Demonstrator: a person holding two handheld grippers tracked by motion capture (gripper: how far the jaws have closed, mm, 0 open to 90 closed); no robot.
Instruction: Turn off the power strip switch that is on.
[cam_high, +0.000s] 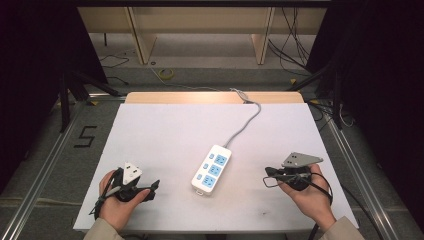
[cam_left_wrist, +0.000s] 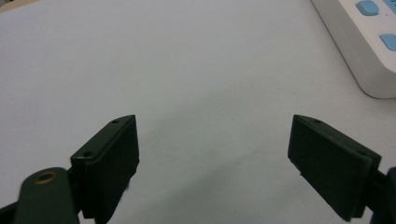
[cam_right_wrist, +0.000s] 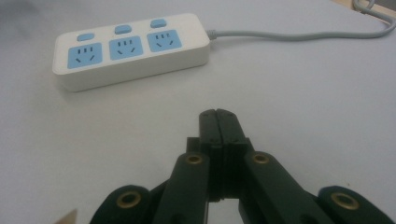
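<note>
You are only just starting: the power strip (cam_high: 211, 169) is lying untouched mid-table between your hands, your left gripper (cam_high: 152, 186) is gaping wide and empty, your right gripper (cam_high: 268, 172) is pinched closed on nothing

A white plastic power strip with blue sockets (cam_high: 211, 169) lies at the lower centre of the high view, the one obstacle on the white table sheet (cam_high: 165, 135). Its grey cable (cam_high: 243, 125) runs to the upper right, crossing that corner (a low barrier). The sheet's whole left half and lower right lie bare for passage.
</note>
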